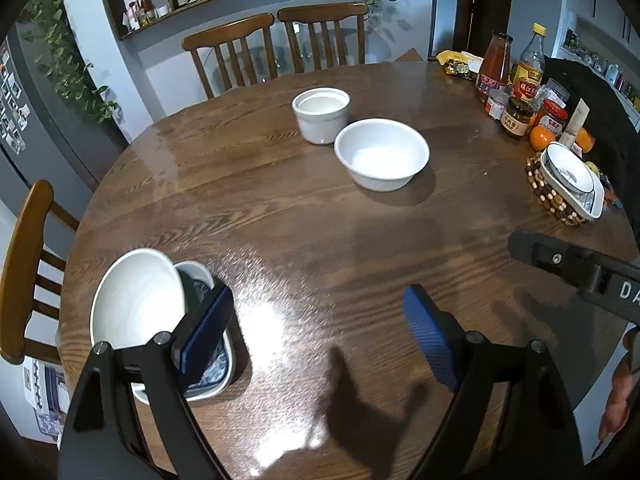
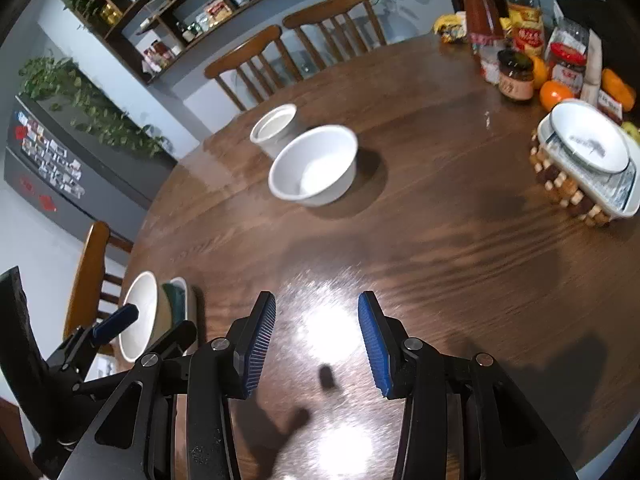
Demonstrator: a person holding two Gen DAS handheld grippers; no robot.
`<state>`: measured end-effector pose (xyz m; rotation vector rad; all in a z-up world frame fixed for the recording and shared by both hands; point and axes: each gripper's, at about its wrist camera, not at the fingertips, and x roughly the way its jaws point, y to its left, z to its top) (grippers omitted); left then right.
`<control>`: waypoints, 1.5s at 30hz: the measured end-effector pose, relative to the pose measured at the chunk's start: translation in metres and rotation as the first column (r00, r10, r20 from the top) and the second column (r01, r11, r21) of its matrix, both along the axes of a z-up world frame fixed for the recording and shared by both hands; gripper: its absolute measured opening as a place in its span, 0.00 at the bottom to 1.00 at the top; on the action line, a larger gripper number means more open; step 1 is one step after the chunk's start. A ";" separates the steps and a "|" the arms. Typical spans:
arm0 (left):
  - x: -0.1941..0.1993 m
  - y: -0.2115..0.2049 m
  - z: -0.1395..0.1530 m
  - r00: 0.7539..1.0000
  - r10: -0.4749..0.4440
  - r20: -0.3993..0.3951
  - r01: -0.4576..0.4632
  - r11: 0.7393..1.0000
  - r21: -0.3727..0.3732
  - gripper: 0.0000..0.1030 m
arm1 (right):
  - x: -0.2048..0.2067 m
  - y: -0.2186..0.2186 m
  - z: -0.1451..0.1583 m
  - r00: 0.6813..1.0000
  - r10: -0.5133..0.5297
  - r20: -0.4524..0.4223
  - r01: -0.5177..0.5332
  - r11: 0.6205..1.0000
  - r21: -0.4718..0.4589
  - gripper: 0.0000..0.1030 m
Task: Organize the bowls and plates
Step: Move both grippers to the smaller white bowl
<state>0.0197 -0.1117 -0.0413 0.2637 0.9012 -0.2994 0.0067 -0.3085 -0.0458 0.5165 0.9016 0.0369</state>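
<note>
My left gripper (image 1: 316,328) is open above the wooden table (image 1: 280,220). Its left finger stands beside a tilted white bowl (image 1: 136,300) that leans in a blue-patterned dish (image 1: 216,376) at the table's near left edge. A wide white bowl (image 1: 382,154) and a white cup-like bowl (image 1: 320,114) sit mid-table. A plate in a square dish (image 1: 572,178) rests on a beaded trivet at the right. My right gripper (image 2: 316,336) is open and empty over the near table. It sees the wide bowl (image 2: 314,166), the cup-like bowl (image 2: 274,128), the stacked plate (image 2: 588,142) and the tilted bowl (image 2: 140,316).
Sauce bottles, jars and oranges (image 1: 516,92) crowd the table's far right edge. Wooden chairs (image 1: 276,48) stand behind the table and one (image 1: 24,276) at the left. My right gripper's black body (image 1: 576,268) shows in the left wrist view at the right.
</note>
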 end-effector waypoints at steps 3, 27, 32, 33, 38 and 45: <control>0.005 -0.013 0.004 1.000 -0.010 0.009 0.010 1.000 -0.001 0.84 | 0.003 -0.014 0.008 1.000 -0.017 0.014 0.017 1.000 -0.021 0.42; 0.103 -0.051 -0.017 0.982 0.187 -0.004 -0.187 0.982 -0.017 0.84 | 0.113 -0.021 0.006 0.993 0.118 0.008 -0.115 0.983 -0.144 0.42; 0.120 -0.054 -0.034 0.978 0.205 -0.042 -0.206 0.978 -0.014 0.84 | 0.133 -0.025 -0.009 0.993 0.120 -0.005 -0.119 0.981 -0.153 0.42; 0.122 -0.055 -0.037 0.977 0.207 -0.048 -0.208 0.978 -0.014 0.84 | 0.137 -0.026 -0.013 0.993 0.117 -0.015 -0.118 0.981 -0.154 0.42; 0.133 -0.056 -0.047 0.975 0.210 -0.072 -0.212 0.977 -0.017 0.84 | 0.149 -0.029 -0.030 0.992 0.118 -0.051 -0.124 0.982 -0.145 0.42; 0.143 -0.059 -0.056 0.973 0.207 -0.097 -0.210 0.978 -0.019 0.84 | 0.158 -0.032 -0.040 0.990 0.122 -0.067 -0.130 0.983 -0.128 0.43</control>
